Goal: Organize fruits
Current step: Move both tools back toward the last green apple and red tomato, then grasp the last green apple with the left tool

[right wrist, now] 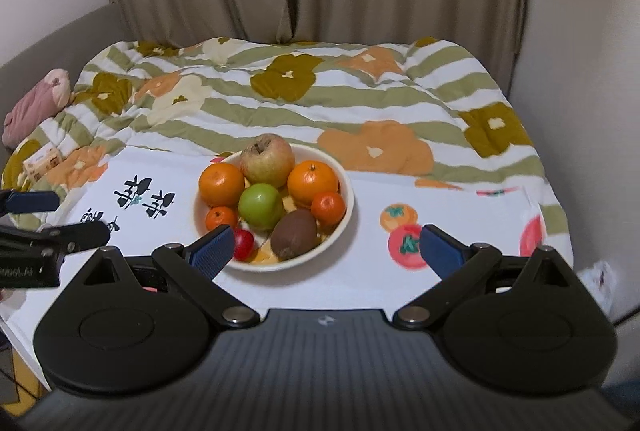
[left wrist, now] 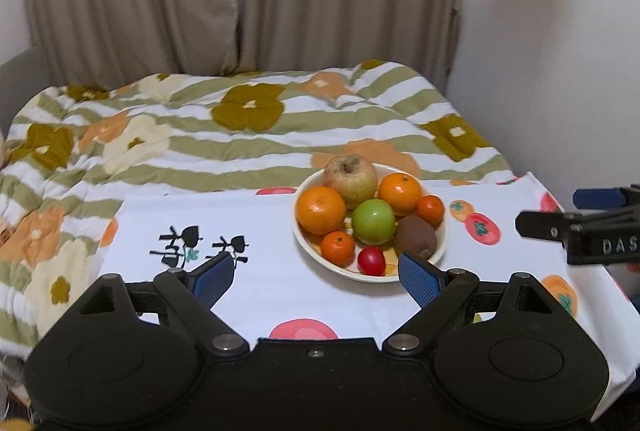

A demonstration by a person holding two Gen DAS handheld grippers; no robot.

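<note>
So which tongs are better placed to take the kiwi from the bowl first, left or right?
Probably the right tongs. In the right wrist view the kiwi lies between their open fingers, near the bowl's front rim. For the left tongs, also open, the kiwi sits off toward one finger.

fruit bowl (right wrist: pixel 347 187), open tongs (right wrist: pixel 326 249)

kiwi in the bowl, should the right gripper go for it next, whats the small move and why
Probably yes: ease the right gripper forward and down toward the kiwi. Its jaws are open and empty, and the kiwi lies at the near side of the white bowl, uncovered, closest to that gripper. The left gripper is also open, but the red plum sits nearer it.
</note>
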